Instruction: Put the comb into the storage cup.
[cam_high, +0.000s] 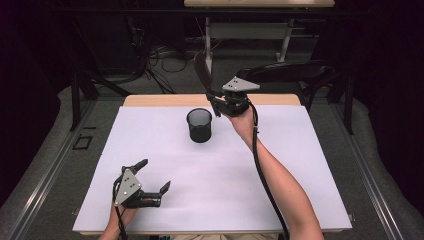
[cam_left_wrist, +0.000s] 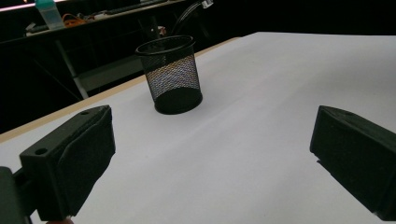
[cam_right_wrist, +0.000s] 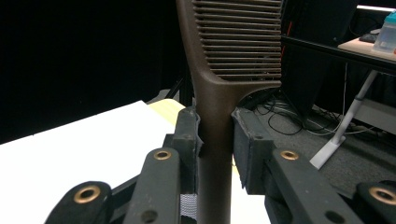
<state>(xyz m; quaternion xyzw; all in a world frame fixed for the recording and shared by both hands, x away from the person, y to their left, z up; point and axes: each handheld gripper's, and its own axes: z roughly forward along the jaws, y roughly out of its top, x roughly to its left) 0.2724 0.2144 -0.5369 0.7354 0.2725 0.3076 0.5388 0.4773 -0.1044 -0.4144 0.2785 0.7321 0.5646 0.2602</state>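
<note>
A dark brown comb (cam_right_wrist: 224, 70) stands upright, my right gripper (cam_right_wrist: 215, 135) shut on its handle. From above, that right gripper (cam_high: 216, 104) is raised near the table's far edge, just right of a black mesh cup (cam_high: 199, 125); the comb (cam_high: 202, 70) points up and away. My left gripper (cam_high: 152, 175) rests low at the front left of the white table (cam_high: 280, 150) with its jaws wide apart and nothing between them. Its own camera looks past both jaws at the mesh cup (cam_left_wrist: 171, 74), which stands upright and looks empty.
Beyond the far wooden edge (cam_high: 165, 100) are cables on the floor, a desk frame (cam_high: 250, 35) and a dark chair (cam_high: 295, 70). A desk with a bottle (cam_right_wrist: 386, 28) lies further back. White surface spreads between the cup and the left gripper.
</note>
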